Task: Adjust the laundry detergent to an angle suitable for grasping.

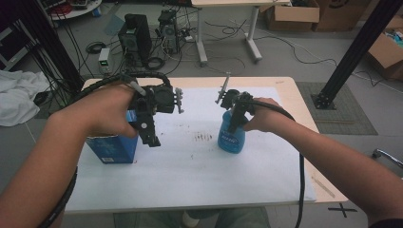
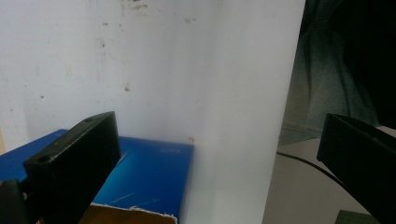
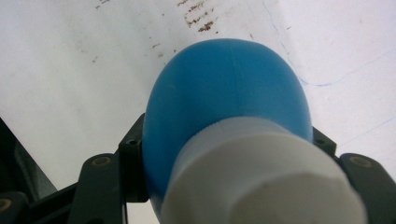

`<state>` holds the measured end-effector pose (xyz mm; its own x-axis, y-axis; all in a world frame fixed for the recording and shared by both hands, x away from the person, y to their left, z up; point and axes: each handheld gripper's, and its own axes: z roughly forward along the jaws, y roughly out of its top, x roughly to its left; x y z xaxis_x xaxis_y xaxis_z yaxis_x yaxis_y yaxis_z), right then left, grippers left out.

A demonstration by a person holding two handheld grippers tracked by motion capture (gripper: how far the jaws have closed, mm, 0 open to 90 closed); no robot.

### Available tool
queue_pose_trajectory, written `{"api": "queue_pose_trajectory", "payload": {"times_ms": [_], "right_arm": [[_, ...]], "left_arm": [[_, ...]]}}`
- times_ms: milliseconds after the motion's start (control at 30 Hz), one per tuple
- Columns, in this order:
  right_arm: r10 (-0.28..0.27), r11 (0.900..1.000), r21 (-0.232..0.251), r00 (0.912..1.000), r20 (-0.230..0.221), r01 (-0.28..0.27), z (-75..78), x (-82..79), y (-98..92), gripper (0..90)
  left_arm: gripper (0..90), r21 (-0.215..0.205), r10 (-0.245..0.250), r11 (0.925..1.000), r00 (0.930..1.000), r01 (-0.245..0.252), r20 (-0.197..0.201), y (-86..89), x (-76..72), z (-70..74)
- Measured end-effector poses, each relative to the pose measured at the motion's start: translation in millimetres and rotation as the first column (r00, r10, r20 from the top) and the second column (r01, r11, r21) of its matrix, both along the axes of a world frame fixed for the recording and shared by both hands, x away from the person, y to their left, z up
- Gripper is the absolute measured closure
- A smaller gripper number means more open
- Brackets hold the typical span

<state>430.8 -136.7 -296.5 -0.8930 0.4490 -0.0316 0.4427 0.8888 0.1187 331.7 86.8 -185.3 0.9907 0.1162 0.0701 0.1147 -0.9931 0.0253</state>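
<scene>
A blue bottle (image 1: 232,137) with a white cap (image 3: 261,177) stands upright on the white sheet (image 1: 199,166), right of the middle. My right gripper (image 1: 236,116) comes down on it from above, its jaws pressed against both sides of the bottle (image 3: 224,88) just under the cap. A blue box (image 1: 114,148) with a torn cardboard flap stands at the sheet's left side. My left gripper (image 1: 145,135) hovers over the box's right edge, jaws wide apart with nothing between them. In the left gripper view the box (image 2: 154,172) lies below the left jaw.
Brown smudges (image 1: 204,137) mark the sheet between box and bottle. The wooden table's edge (image 1: 290,90) borders the sheet. Computer towers (image 1: 135,35) and cables sit on the floor behind, a black post (image 1: 351,52) at right, cardboard boxes (image 1: 290,16) farther back.
</scene>
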Motion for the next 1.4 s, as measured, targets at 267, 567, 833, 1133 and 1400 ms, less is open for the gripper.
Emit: {"api": "queue_pose_trajectory", "payload": {"times_ms": [267,567,833,1133,1400], "right_arm": [[0.008,1.0,0.006,1.0,-0.002,-0.008,0.0,0.8,-1.0,28.6],[0.014,1.0,0.02,0.9999,-0.007,-0.014,0.4,2.2,-2.0,22.5],[0.039,0.998,0.047,0.9992,-0.009,-0.039,6.8,-0.6,-2.2,19.4],[0.065,0.995,0.072,0.9979,0.007,-0.065,16.4,-1.8,-6.6,13.9],[0.11,0.989,0.101,0.9938,0.019,-0.111,24.5,-3.8,-11.4,13.6]], "left_arm": [[0.1,-0.003,0.008,1.0,1.0,-0.008,0.0,4.3,0.0,-1.0],[0.1,-0.005,0.01,0.9999,1.0,-0.01,-0.001,5.8,0.4,-1.5],[0.1,-0.005,0.011,0.9999,0.9999,-0.011,-0.005,6.5,0.9,-2.8],[0.1,-0.006,0.01,0.9999,0.9999,-0.01,-0.004,6.9,0.6,-2.4],[0.1,-0.005,0.009,0.9999,0.9999,-0.009,-0.007,6.7,0.8,-2.8]]}}
